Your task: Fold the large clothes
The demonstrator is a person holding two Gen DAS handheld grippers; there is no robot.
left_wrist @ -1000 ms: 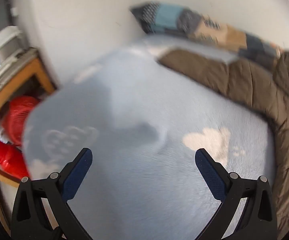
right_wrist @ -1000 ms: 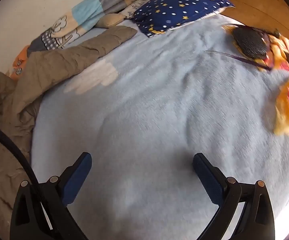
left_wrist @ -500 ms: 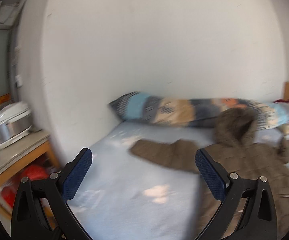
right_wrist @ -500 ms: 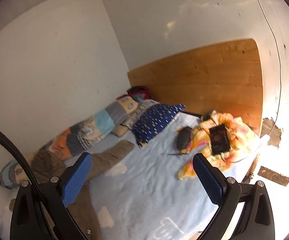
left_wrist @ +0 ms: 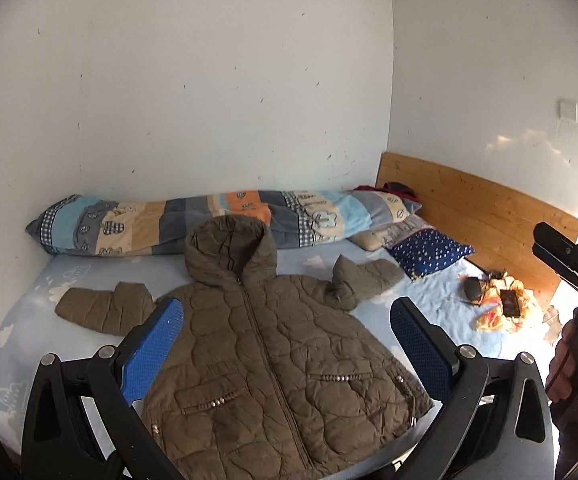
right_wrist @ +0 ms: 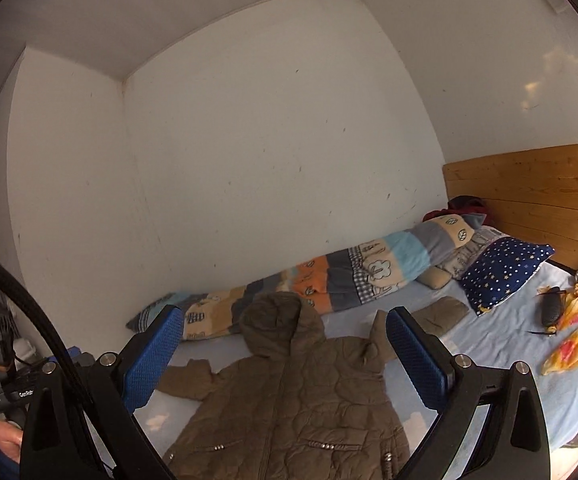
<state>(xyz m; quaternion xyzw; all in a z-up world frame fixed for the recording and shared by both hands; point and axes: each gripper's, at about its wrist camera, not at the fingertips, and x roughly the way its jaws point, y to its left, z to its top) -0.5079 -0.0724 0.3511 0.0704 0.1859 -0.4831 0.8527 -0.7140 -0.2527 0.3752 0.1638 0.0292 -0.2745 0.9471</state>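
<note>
where a second ago both cameras were pressed close over the pale blue bed sheet, they now sit back and raised, taking in the whole room. the left tool (left_wrist: pixel 287 348) hangs released, its blue pads spread wide with nothing between them, and the right tool (right_wrist: pixel 283 354) is likewise released and empty. the brown quilted jacket (left_wrist: pixel 273 364), only a blurred edge before, now lies flat and face up on the bed (left_wrist: pixel 21 320), zipped, hood (left_wrist: pixel 229 248) towards the wall, one sleeve (left_wrist: pixel 101 308) stretched to the left and the other sleeve (left_wrist: pixel 363 280) bent up towards the star-print pillow (left_wrist: pixel 429 252). behind the hood a long patchwork bolster (left_wrist: pixel 161 224) runs along the wall. near the wooden headboard (left_wrist: pixel 481 216) lie a yellow patterned cloth (left_wrist: pixel 505 308) with a dark flat item on it and a dark oval case (left_wrist: pixel 473 290) just beside it. at the right edge of the left view, a hand (left_wrist: pixel 577 368) grips the other handle. in the right view a hand (right_wrist: pixel 7 440) shows low at the left, beside a black mount (right_wrist: pixel 17 394) with white lettering starting "geo"; the rest is too small to read.
</note>
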